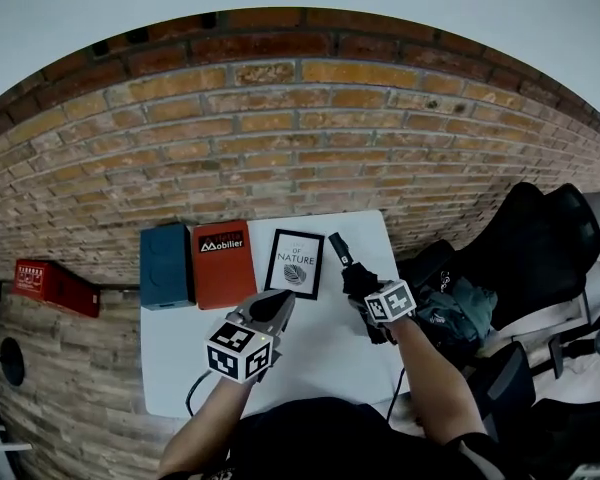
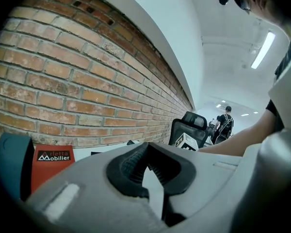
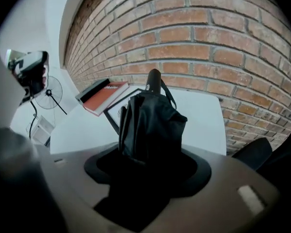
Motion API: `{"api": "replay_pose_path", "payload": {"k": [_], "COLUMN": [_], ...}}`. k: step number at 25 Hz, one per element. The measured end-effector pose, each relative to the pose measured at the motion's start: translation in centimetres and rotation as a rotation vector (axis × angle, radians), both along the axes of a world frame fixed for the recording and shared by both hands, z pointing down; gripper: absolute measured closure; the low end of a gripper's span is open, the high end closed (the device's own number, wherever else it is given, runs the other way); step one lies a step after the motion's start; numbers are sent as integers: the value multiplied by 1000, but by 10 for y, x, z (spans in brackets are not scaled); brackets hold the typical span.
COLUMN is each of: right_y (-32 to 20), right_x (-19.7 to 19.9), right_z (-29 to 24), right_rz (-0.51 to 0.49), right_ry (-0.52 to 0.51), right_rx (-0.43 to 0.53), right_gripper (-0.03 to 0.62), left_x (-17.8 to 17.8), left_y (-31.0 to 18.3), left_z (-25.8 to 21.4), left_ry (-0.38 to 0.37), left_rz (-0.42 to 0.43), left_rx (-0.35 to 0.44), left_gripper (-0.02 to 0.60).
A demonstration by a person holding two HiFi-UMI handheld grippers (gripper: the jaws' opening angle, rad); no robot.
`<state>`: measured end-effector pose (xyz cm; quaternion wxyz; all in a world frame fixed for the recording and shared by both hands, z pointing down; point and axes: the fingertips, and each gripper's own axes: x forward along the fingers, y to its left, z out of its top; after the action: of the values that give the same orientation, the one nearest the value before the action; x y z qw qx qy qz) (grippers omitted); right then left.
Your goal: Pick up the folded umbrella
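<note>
Only the right gripper view really showed the right gripper (image 3: 148,155) clamped on the folded umbrella (image 3: 153,118). The left gripper (image 2: 146,148) hovered over the table (image 1: 320,353), jaws pressed together.

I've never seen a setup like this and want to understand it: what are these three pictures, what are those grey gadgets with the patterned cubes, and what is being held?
There is no robot here: a person holds a grey two-jaw tool in each hand. The head view looks down from a camera on the person's head. The other two views come from cameras riding on each tool. On the white table by the brick wall lie a teal block-shaped book or box, an orange-red book and a black-framed print. The right gripper is clamped on the black folded umbrella. The left gripper has its jaws together, with nothing between them.
</note>
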<state>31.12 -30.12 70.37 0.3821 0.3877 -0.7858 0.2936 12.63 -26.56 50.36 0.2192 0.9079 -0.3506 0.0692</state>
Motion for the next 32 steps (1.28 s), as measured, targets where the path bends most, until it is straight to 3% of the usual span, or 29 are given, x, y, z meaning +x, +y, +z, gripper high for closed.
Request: {"api": "replay_pose_path", "payload": {"k": [12,18,22,27,32], "right_y": [-5,5,16,31,48], "right_x": [-33,-51,-56,-50,-32], "right_z": [-134,-207,-258,-299,-334], "right_rz": [46,-2,-10,-65,-50], "right_ry": [-354,-457,-581,-590,-631], "right_rx": [264,423,511,655,783], "right_gripper": [330,330,330,330,330], "left_x": [-9,-11,-13,-24,-41], "left_y": [-2,-1,0,-2,-7], "left_z": [-16,-24,-29,-39,-59], "left_ry": [-9,-12,-11,-1,6], "left_rz": [-16,-19,-24,-43,-81], "left_rx": [25,39,42,63,109], "left_gripper": [575,574,574,575,574]}}
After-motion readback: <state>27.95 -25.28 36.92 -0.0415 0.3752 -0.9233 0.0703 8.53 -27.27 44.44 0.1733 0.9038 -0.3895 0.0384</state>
